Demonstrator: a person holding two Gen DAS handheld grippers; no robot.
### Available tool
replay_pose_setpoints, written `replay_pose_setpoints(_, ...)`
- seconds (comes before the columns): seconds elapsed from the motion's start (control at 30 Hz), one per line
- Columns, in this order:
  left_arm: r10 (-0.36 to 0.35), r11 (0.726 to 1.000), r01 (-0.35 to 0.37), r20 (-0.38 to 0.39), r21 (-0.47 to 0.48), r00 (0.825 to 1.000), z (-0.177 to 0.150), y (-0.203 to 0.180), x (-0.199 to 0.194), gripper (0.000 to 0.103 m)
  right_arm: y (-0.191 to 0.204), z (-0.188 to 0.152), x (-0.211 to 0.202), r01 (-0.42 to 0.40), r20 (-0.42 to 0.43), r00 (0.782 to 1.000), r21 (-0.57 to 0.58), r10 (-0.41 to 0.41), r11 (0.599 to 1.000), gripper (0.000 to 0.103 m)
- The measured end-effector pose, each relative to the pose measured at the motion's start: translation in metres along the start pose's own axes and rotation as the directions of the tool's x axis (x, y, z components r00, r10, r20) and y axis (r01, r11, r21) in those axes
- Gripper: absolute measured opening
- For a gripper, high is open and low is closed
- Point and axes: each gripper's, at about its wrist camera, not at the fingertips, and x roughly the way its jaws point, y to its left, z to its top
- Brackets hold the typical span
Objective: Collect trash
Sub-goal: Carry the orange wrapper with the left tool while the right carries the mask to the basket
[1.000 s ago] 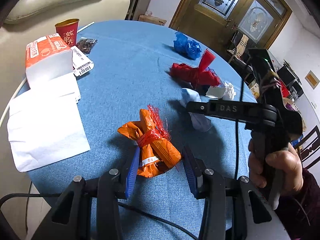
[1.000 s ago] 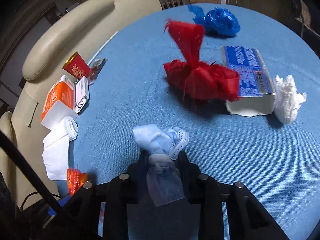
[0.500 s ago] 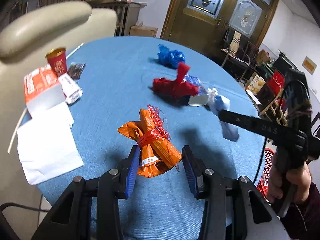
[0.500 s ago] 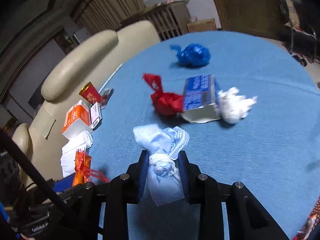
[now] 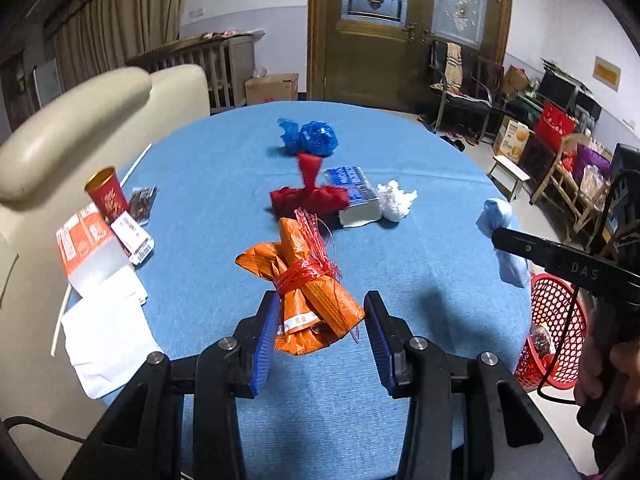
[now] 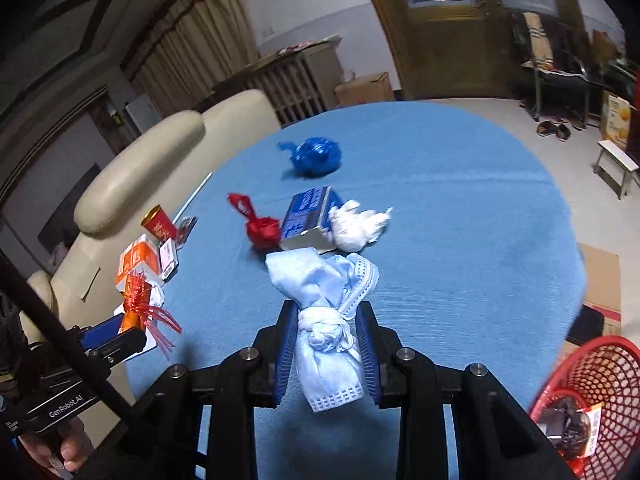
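Both grippers tilted down over the blue table (image 5: 224,208). The left gripper (image 5: 320,330) clamped the orange wrapper bundle (image 5: 306,288), its long axis running away from the camera, tied end farthest. The right gripper (image 6: 325,346) was shut on the pale blue mask bundle (image 6: 326,320), loose end hanging. Since a second earlier, both had lifted clear, and the red basket (image 6: 600,392) had come into view.

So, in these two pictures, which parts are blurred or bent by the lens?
Left wrist view: mostly sharp; the round blue table bulges from the fisheye, corners dark. Right wrist view: the far crumpled blue plastic ball and red knotted bag are smeared, while the knotted pale blue cloth in the tongs is sharp.
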Motion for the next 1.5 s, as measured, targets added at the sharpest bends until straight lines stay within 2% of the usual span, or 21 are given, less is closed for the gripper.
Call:
replay_pose_setpoints(0.53, 0.025, 0.992, -0.028, 0.03, 0.121, 0.999, 0.009, -0.051, -0.015, 0.045, -0.038, -0.014, -0.044, 0.035, 0.073, 0.997, 0.059, -0.039, 0.998, 0.032)
replay_pose_setpoints(1.5, -0.025, 0.963, 0.01, 0.051, 0.268, 0.998, 0.015, -0.123, -0.022, 0.045, -0.072, -0.025, -0.098, 0.065, 0.158, 0.984, 0.115, -0.083, 0.991, 0.032)
